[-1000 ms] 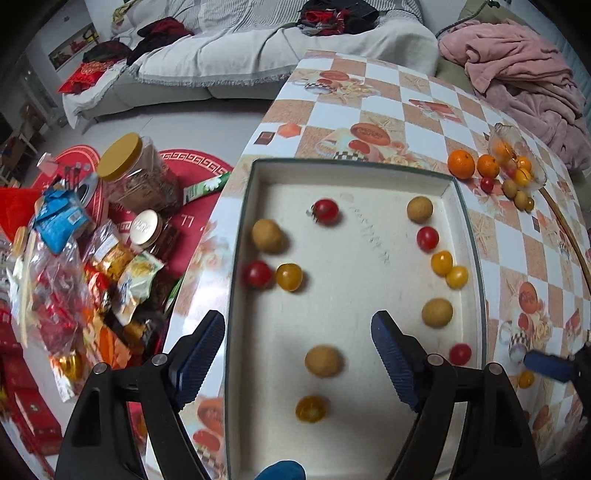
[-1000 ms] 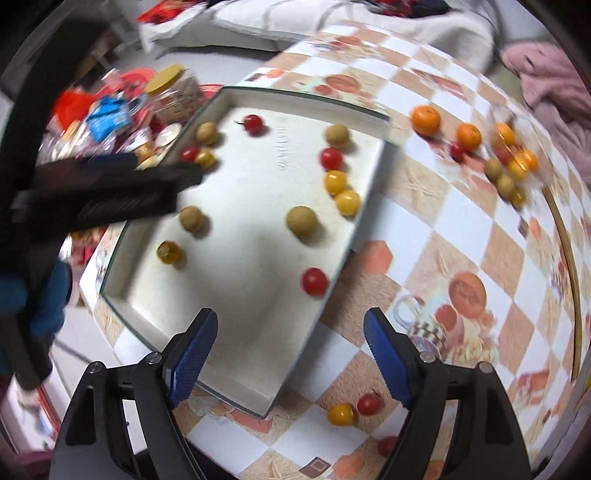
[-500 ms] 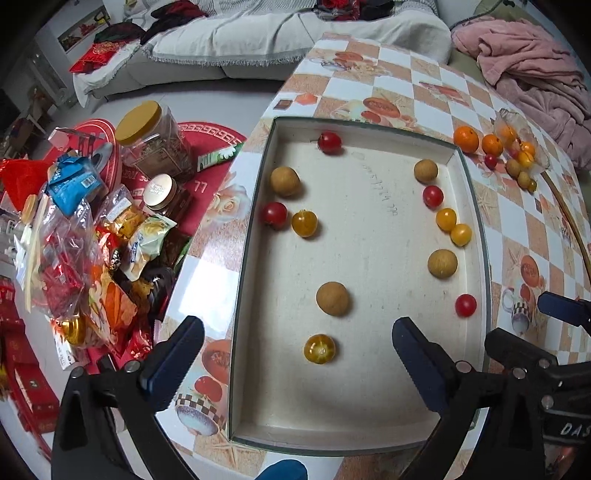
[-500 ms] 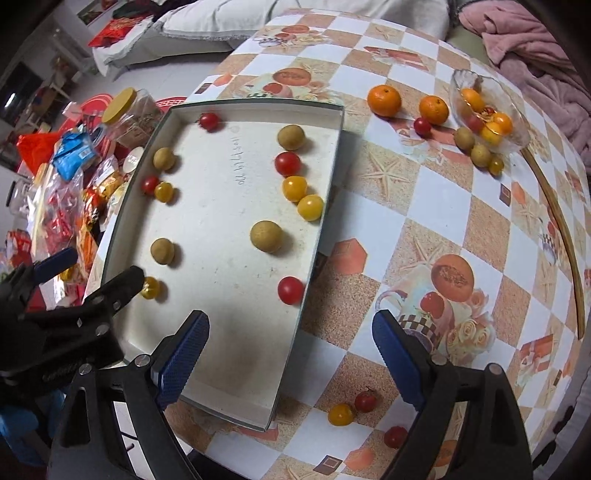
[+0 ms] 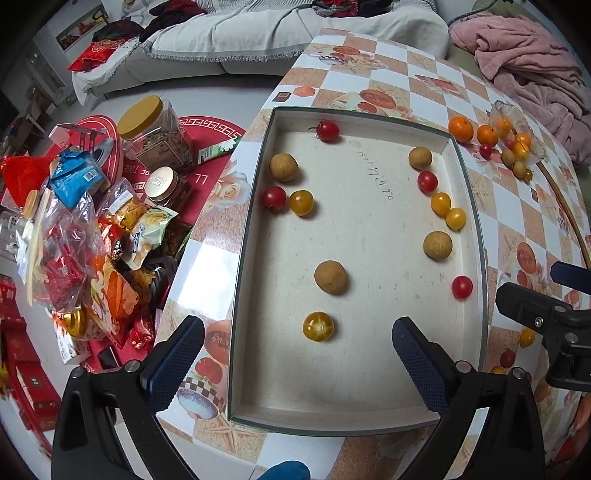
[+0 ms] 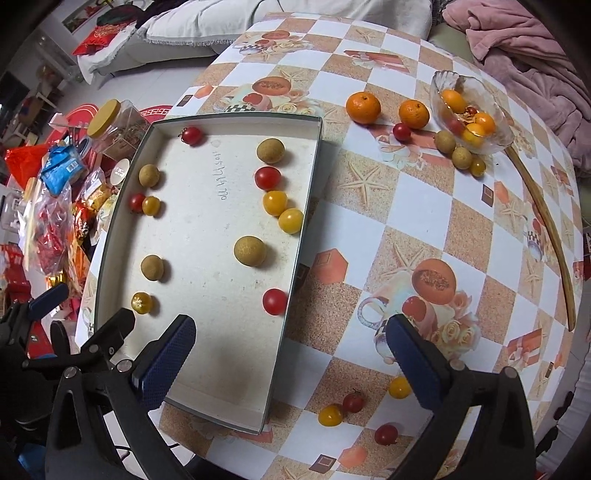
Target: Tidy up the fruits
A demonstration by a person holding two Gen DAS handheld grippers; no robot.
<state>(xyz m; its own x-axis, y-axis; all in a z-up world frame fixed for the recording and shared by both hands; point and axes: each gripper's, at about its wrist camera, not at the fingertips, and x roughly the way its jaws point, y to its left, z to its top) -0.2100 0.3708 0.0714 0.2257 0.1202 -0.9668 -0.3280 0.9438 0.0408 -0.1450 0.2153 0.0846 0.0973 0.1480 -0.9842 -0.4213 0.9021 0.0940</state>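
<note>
A white tray (image 5: pixel 369 413) (image 6: pixel 221 417) lies on the checkered table and holds several red and yellow cherry tomatoes and brown longans. My left gripper (image 5: pixel 297 360) is open and empty above the tray's near end, just behind a yellow tomato (image 5: pixel 318 326). My right gripper (image 6: pixel 290 356) is open and empty above the tray's near right corner, close to a red tomato (image 6: pixel 274 301). Loose tomatoes (image 6: pixel 354 402) lie on the table by my right gripper. A glass bowl (image 6: pixel 491 142) (image 5: pixel 532 155) of fruit and two oranges (image 6: pixel 363 107) sit far right.
A wooden stick (image 6: pixel 550 229) lies along the table's right edge. A pink blanket (image 6: pixel 517 48) is at the far right. Snack bags and jars (image 5: pixel 110 206) are piled on the floor left of the table. A sofa (image 5: pixel 258 33) stands behind.
Both grippers have drawn back and up from the tray, so more of the tray and table shows. The fruits have not moved. Both grippers stay open.
</note>
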